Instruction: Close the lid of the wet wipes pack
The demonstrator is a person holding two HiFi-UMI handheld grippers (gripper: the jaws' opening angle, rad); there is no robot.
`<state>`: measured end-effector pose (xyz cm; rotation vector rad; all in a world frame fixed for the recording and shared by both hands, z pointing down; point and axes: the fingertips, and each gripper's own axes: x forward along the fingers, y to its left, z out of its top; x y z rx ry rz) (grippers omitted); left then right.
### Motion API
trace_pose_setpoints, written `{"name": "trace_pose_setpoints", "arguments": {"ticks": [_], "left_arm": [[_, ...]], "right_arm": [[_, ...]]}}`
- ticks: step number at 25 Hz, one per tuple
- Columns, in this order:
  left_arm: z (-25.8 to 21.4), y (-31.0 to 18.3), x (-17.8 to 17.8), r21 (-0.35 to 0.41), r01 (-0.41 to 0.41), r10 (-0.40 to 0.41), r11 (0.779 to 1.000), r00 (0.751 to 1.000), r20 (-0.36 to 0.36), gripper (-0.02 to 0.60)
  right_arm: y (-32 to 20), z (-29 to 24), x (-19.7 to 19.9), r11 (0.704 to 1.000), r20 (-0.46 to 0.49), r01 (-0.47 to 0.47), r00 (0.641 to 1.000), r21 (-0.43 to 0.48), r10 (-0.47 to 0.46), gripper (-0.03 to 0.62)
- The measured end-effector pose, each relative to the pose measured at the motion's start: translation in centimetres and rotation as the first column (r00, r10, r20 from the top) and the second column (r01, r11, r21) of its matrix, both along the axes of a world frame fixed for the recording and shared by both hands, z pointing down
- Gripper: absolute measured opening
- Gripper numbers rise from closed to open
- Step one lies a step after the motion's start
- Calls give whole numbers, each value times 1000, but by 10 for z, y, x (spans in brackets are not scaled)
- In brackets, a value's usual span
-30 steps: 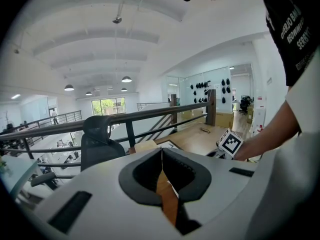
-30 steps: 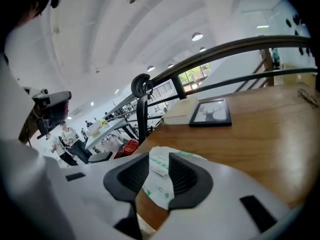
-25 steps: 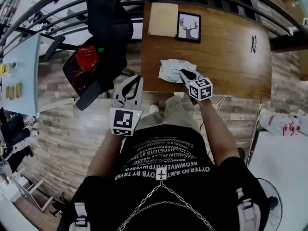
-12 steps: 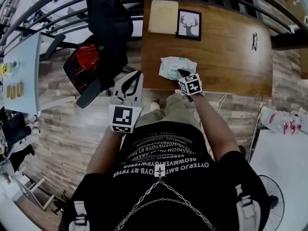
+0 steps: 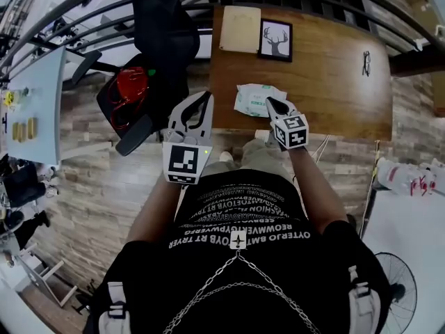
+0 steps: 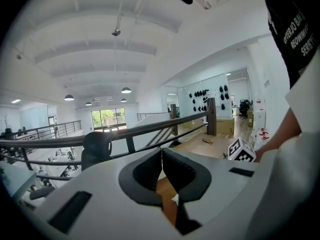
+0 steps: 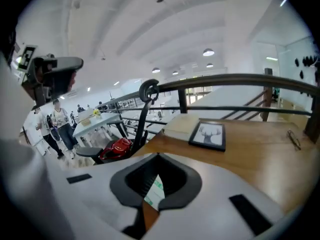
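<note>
With both forearms stretched forward, the left gripper (image 5: 206,97) hangs over the floor just beside the wooden table (image 5: 334,82), jaws together and empty, and the right gripper (image 5: 270,102), also closed on nothing, points down at the near right edge of the wet wipes pack (image 5: 252,96) lying by the table's front edge.

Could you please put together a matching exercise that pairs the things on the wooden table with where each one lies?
Things:
1. wet wipes pack
2. framed deer picture
3. eyeglasses
4. beige pad

Places:
A. far left corner of the table
B. right part, apart from the rest
C. by the near edge
D. far edge, just right of the pad

Pairs: 1-C, 2-D, 3-B, 4-A
</note>
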<state>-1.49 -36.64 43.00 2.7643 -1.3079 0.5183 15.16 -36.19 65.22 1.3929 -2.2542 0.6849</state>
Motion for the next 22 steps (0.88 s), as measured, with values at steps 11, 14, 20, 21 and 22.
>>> {"name": "trace_pose_setpoints", "arguments": {"ticks": [11, 14, 20, 21, 22], "left_arm": [[-58, 10, 1, 106, -58, 67, 993, 994, -86, 29], [-78, 17, 0, 121, -77, 92, 990, 988, -125, 28], [-109, 31, -4, 175, -108, 142, 979, 970, -198, 28], [-106, 30, -4, 184, -110, 143, 977, 974, -177, 28], [-100, 29, -2, 181, -108, 137, 977, 979, -152, 28]], "right_arm": [[37, -207, 30, 920, -18, -80, 995, 384, 94, 14], [50, -243, 33, 896, 1, -98, 994, 432, 108, 14], [76, -292, 18, 861, 3, -102, 993, 498, 115, 14], [79, -293, 16, 861, -9, -99, 993, 499, 119, 14], [81, -291, 16, 863, -19, -102, 992, 494, 128, 14]]}}
